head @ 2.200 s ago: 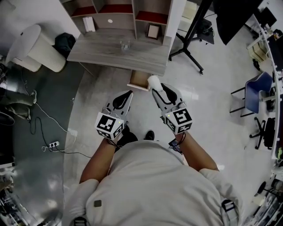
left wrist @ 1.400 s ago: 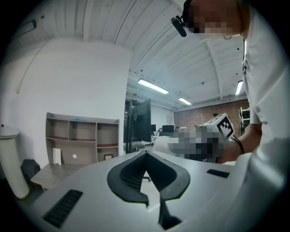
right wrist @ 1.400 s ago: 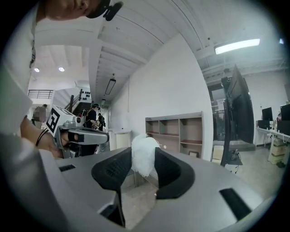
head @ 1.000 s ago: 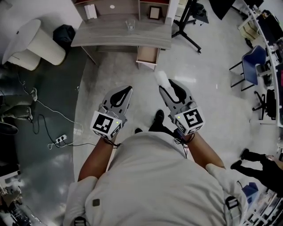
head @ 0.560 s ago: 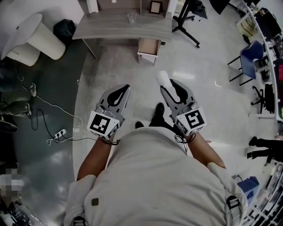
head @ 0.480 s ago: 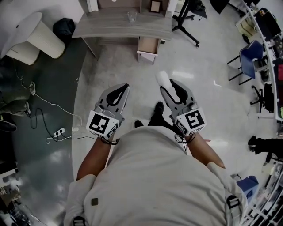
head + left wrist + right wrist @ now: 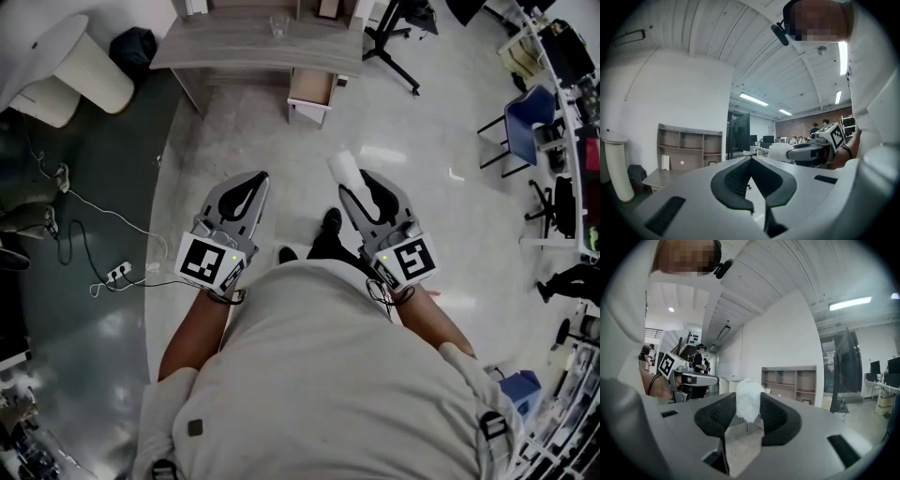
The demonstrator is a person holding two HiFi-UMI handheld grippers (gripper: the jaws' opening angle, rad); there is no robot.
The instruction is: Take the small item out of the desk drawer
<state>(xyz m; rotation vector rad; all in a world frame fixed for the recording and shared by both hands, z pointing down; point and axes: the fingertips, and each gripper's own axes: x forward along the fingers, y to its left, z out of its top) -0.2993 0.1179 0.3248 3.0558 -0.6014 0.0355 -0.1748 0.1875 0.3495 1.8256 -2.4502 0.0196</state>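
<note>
A small white fluffy item (image 7: 749, 401) sits pinched between the pads of my right gripper (image 7: 750, 405), which is shut on it. In the head view the right gripper (image 7: 351, 187) holds the white item (image 7: 344, 167) out over the floor, well short of the grey desk (image 7: 234, 49). The desk's drawer (image 7: 311, 94) hangs open at the desk's right end. My left gripper (image 7: 256, 178) is level beside the right one, its jaws closed tip to tip with nothing in them. The left gripper (image 7: 751, 158) also shows that in its own view.
A white rounded bin (image 7: 56, 61) and a dark bag (image 7: 134, 44) stand left of the desk. Cables and a power strip (image 7: 116, 275) lie on the dark floor at left. A black stand (image 7: 394, 37) and a blue chair (image 7: 527, 117) are at right. My shoe (image 7: 328, 221) shows below the grippers.
The desk and open drawer have slid toward the top of the head view as both grippers drew back from them. The white item stays in the right gripper.
</note>
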